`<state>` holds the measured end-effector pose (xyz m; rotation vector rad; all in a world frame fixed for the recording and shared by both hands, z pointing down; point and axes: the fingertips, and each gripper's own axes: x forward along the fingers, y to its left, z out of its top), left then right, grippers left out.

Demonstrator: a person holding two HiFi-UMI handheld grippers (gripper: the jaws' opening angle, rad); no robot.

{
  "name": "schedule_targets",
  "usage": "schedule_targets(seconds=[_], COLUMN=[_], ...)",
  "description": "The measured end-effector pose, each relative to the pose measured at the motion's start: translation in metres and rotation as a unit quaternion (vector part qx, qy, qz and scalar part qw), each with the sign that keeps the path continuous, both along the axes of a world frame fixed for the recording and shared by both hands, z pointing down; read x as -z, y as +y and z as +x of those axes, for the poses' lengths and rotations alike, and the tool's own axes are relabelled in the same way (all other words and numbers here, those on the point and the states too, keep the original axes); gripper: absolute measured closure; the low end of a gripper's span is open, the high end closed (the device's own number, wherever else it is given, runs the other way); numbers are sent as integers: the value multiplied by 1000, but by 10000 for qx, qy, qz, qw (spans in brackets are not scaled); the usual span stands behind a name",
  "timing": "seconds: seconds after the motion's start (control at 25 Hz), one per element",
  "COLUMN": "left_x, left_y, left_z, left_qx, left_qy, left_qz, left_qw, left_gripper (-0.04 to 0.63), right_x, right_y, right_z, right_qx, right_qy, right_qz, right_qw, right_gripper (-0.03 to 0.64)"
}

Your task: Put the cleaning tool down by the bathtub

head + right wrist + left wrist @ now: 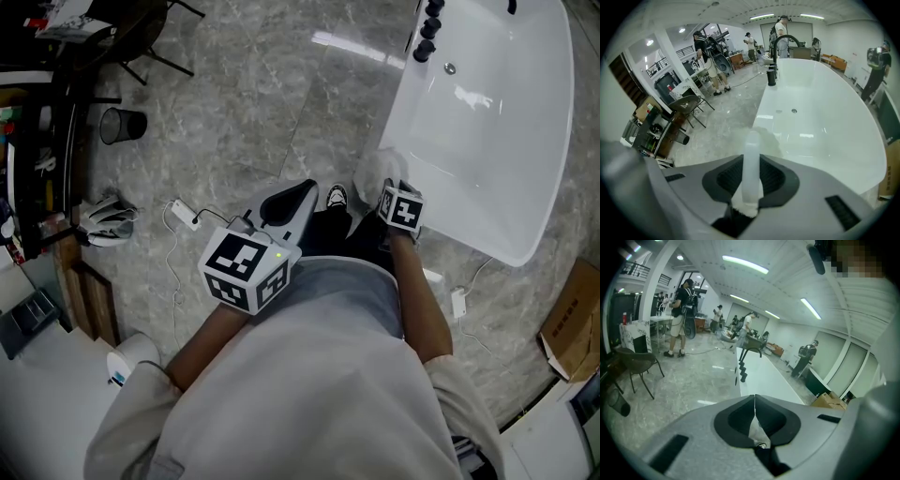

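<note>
Left gripper (754, 400): clenched on nothing – the two jaws meet tip to tip, and it is held low in front of the person's body, out over the floor.
Right gripper (751, 158): grasping the cleaning tool (751, 180) by its white, translucent handle, which stands up between the jaws; the gripper points steeply down.
Cleaning tool, head end: a pale fluffy head (378, 172) just beside the bathtub's near corner – whether it touches the tub wall or the floor cannot be told.
Bathtub (487, 122): white, glossy and free-standing, at the right of the head view, with a small drain fitting in its bed.
Faucet (427, 28): black, with a row of knobs, at the tub's far end.
Floor (244, 103): grey marbled tiles.
Shoe (337, 196): black and white, between the two grippers.
Waste bin (122, 125): dark mesh, on the floor at the left, well apart from the tub.
Cardboard box (572, 328): on the floor past the tub's right side.
People (677, 317): several standing far off in the hall.
</note>
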<state>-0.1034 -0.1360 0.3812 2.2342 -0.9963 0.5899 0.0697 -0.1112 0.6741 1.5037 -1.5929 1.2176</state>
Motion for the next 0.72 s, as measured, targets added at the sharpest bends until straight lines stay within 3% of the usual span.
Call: schedule_targets(seconds=[0.72], left_x=[-5], left_y=[2], left_z=[-8], left_qx=[127], left_qy=[-77], left_qz=[-59], left_qw=[9999], left_gripper=[586], right_x=[-17], right_y=[2], right_z=[-6], right_qx=[-6], right_qy=[-89], right_qz=[-160], right_qw=[9998], right_gripper=[541])
